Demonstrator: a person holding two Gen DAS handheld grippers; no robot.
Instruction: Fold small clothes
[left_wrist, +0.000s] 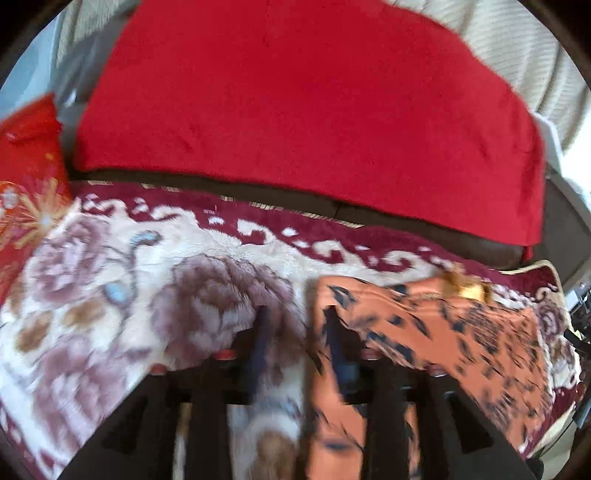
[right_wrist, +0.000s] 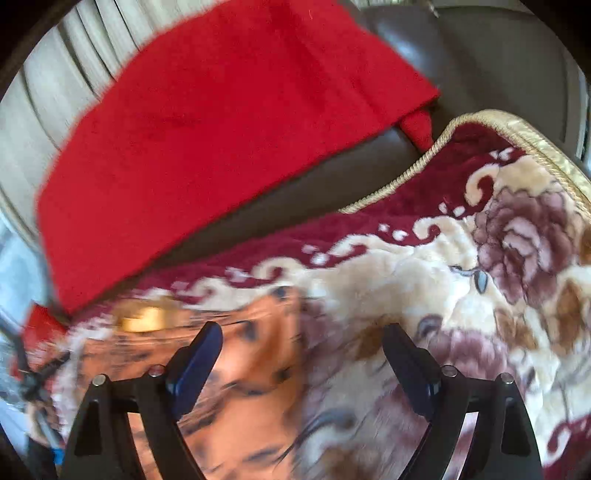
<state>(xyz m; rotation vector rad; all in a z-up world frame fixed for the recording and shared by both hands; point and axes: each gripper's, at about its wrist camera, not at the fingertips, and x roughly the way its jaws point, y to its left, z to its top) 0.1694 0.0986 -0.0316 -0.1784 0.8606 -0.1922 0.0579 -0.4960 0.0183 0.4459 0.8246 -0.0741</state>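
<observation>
Right wrist view: right tool (right_wrist: 301, 347) tilts down, wide open, empty, over the orange garment (right_wrist: 240, 369).

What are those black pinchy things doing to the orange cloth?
A person is folding a small orange patterned cloth on a flowery blanket. Both pinchers are open and holding nothing: the left gripper at the cloth's edge, the right gripper above it. A red cushion sits behind.
</observation>
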